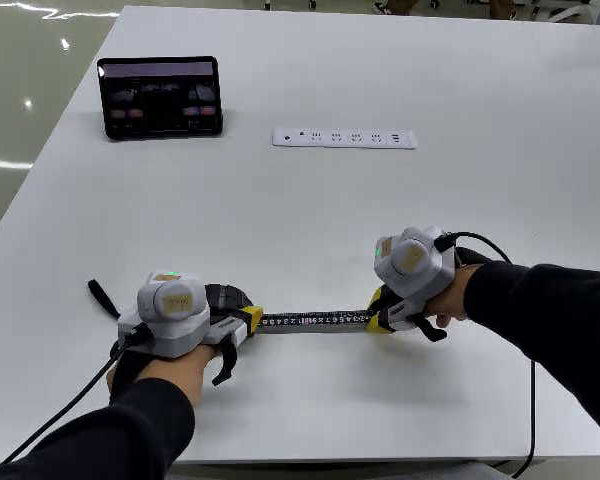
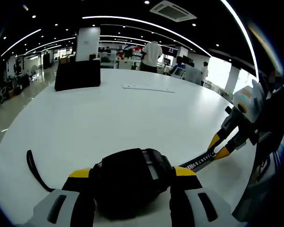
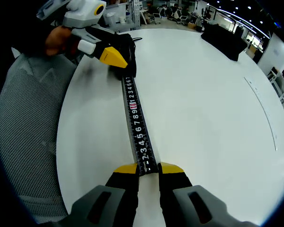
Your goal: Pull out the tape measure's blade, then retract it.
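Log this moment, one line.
left gripper: shut on tape measure case | right gripper: shut on blade tip | blade: out along table

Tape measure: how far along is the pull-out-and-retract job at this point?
Done: the blade is out, stretched flat along the table. In hand: the left claw grips the case; the right claw pinches the blade's end. Left: retracting it.
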